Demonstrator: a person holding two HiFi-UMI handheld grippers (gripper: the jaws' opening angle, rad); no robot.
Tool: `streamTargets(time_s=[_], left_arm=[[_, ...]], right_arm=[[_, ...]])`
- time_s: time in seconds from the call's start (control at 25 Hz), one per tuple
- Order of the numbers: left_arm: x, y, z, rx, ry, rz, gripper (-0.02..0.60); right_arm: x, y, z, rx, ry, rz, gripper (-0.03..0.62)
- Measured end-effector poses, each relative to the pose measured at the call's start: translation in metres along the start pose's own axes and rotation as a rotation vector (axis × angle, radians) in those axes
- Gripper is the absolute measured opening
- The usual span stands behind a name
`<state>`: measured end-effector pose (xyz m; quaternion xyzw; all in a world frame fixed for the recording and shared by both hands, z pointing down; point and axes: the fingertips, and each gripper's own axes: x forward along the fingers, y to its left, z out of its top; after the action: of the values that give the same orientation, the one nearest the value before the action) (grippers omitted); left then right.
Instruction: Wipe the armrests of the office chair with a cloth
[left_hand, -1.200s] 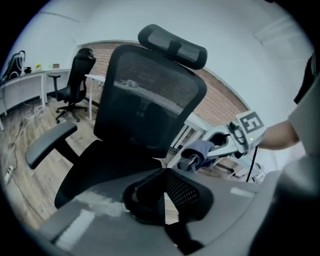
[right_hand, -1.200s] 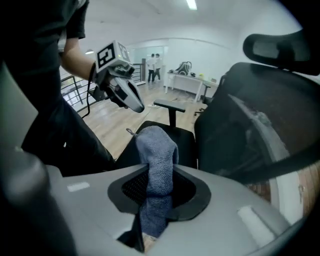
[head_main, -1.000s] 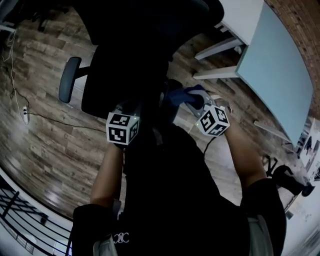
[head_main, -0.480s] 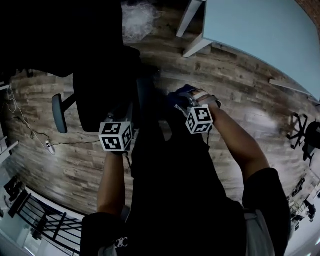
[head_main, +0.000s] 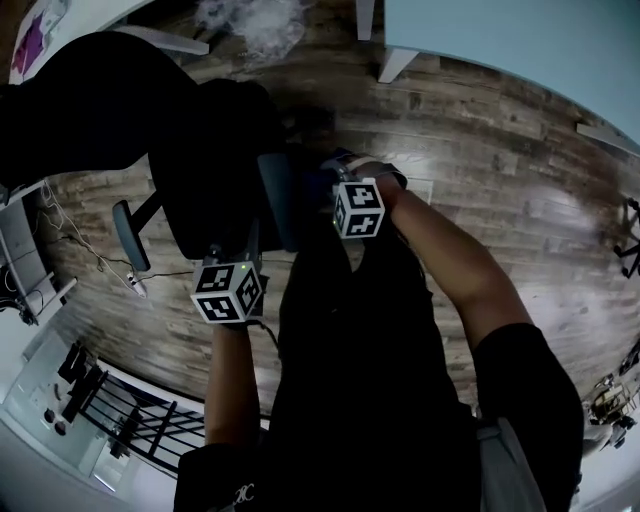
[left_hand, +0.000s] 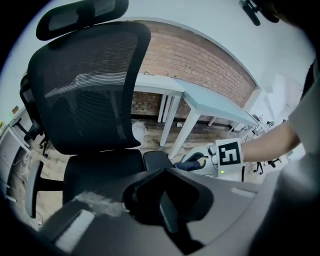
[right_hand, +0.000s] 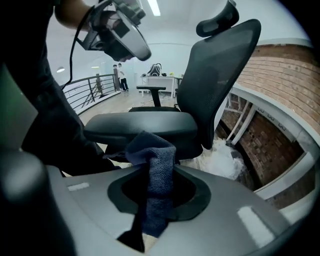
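The black office chair (head_main: 205, 175) stands ahead of me, its mesh back (left_hand: 87, 85) facing the left gripper view. Its near armrest pad (head_main: 275, 200) lies beside my right gripper (head_main: 328, 190), which is shut on a dark blue cloth (right_hand: 156, 172). The cloth's bunched end (left_hand: 191, 163) touches the front end of that pad (left_hand: 156, 160). The far armrest (head_main: 130, 235) sticks out on the chair's other side. My left gripper (head_main: 240, 262) hovers by the seat's front edge, shut on nothing (left_hand: 167, 197).
A pale blue desk (head_main: 520, 45) on white legs stands beyond the chair, with crumpled plastic wrap (head_main: 255, 20) on the wood floor near it. A cable and power strip (head_main: 135, 285) lie at the left. A black railing (head_main: 120, 415) runs behind me.
My right gripper has carried the cloth leftward up to the near armrest pad. The left gripper sits a little lower in view. My head view has swung, so chair and floor have shifted.
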<state>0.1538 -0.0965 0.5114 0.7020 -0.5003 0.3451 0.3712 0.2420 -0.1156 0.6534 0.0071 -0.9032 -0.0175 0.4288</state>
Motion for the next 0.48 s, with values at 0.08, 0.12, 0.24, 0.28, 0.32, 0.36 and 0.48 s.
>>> streamTargets(time_s=[0.08, 0.12, 0.24, 0.28, 0.32, 0.36, 0.48], left_arm=[[0.001, -0.003, 0.000, 0.008, 0.007, -0.007, 0.006], [0.002, -0.004, 0.000, 0.005, 0.009, -0.008, 0.006], [0.006, -0.006, 0.003, 0.007, 0.003, -0.001, 0.006], [0.004, -0.006, 0.004, 0.016, 0.000, 0.003, 0.006], [0.001, -0.005, 0.005, 0.024, -0.002, 0.008, 0.006], [-0.002, -0.003, 0.003, 0.028, -0.001, 0.014, 0.006], [-0.008, 0.009, -0.007, -0.006, 0.009, 0.029, 0.006]], right_arm=[[0.008, 0.000, 0.006, 0.032, -0.020, 0.015, 0.087], [0.012, 0.001, 0.010, 0.048, -0.033, 0.023, 0.087], [0.023, 0.000, 0.018, 0.074, -0.054, 0.055, 0.087], [0.027, -0.001, 0.019, 0.077, -0.052, 0.070, 0.087], [0.031, -0.001, 0.020, 0.076, -0.049, 0.084, 0.087], [0.035, -0.002, 0.020, 0.074, -0.045, 0.094, 0.087], [0.050, -0.009, 0.017, 0.078, -0.035, 0.102, 0.086]])
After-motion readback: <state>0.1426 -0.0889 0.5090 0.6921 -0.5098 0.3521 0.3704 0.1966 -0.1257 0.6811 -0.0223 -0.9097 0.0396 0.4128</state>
